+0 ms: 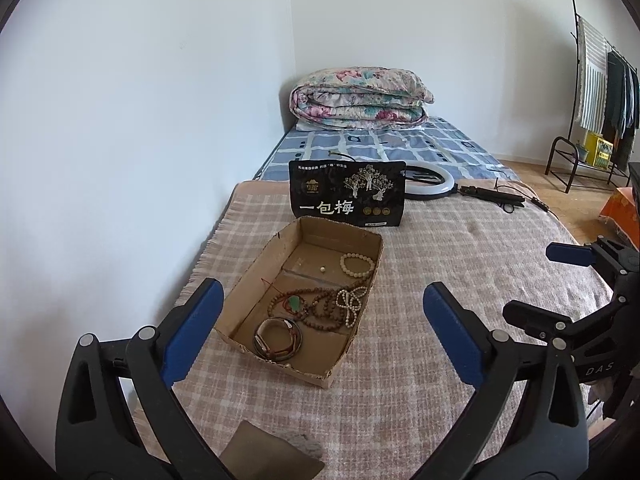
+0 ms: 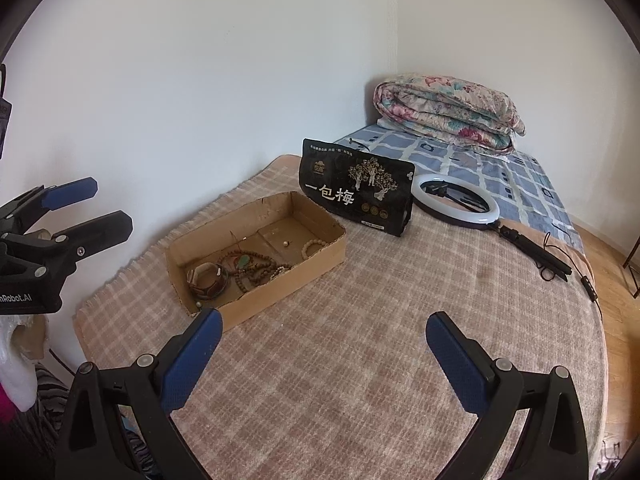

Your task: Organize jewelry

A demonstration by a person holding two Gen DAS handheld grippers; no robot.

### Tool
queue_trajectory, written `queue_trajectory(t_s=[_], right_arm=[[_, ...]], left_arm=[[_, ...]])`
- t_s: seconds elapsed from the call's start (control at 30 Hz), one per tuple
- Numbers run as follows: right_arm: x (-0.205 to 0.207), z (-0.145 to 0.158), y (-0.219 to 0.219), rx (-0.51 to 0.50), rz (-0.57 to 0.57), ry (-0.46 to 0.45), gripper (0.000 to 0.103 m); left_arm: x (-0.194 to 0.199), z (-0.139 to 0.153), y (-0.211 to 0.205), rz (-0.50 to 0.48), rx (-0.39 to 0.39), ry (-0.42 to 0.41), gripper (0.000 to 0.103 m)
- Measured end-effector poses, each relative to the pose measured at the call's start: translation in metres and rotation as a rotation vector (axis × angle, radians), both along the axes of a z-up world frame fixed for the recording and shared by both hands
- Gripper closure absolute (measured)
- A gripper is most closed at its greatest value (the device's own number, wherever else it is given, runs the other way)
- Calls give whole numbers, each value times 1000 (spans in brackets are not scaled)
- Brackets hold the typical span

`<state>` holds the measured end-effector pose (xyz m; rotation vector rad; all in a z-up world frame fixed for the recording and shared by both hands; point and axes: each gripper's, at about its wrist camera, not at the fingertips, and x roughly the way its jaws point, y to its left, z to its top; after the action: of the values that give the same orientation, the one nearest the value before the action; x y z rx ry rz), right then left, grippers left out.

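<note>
Left wrist view looks along a bed [image 1: 400, 148] set into the corner of a white-walled room, its far half under a blue checked sheet. A pink plaid blanket [image 1: 420, 280] covers the near half. A folded floral quilt [image 1: 360, 98] is stacked at the far end against the wall. A clothes rack [image 1: 604, 92] stands on the wooden floor at the right.

Near the blanket's far edge a black pouch [image 1: 347, 194] with white characters stands upright, and a ring light [image 1: 430, 186] on a folded stand lies just beside it, to its right.

In front of the pouch sits an open cardboard box [image 1: 244, 300] holding the jewelry. A long brown bead strand [image 1: 324, 310] is tangled in the middle of it with a green pendant [image 1: 294, 303] and a short pale strand [image 1: 351, 300]. A cream bead bracelet [image 1: 357, 266] lies by the box's right wall, a brown bangle [image 1: 278, 338] toward the near end, and one loose bead [image 1: 322, 268] on the floor of the far half.

The left gripper [image 1: 320, 332] hangs spread wide above the box's near end, nothing between its blue pads. In the right wrist view the right gripper [image 2: 324, 356] is likewise spread wide and empty over bare blanket, to the right of the box [image 2: 280, 292].
</note>
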<state>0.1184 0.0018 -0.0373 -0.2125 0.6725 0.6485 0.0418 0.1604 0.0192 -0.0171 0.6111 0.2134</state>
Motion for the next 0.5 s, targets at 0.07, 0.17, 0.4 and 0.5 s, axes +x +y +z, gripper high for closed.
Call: queue_trajectory(t_s=[0.07, 0.17, 0.4, 0.5], right_arm=[[2, 0, -2, 13, 0, 10, 0], [3, 0, -4, 14, -8, 4, 0], [11, -1, -8, 33, -25, 28, 0], [12, -2, -9, 30, -30, 31, 0]], left_arm=[[4, -2, 1, 11, -21, 21, 1], [7, -4, 0, 13, -42, 36, 1], [9, -5, -3, 18, -36, 31, 1], [10, -6, -3, 18, -30, 40, 1]])
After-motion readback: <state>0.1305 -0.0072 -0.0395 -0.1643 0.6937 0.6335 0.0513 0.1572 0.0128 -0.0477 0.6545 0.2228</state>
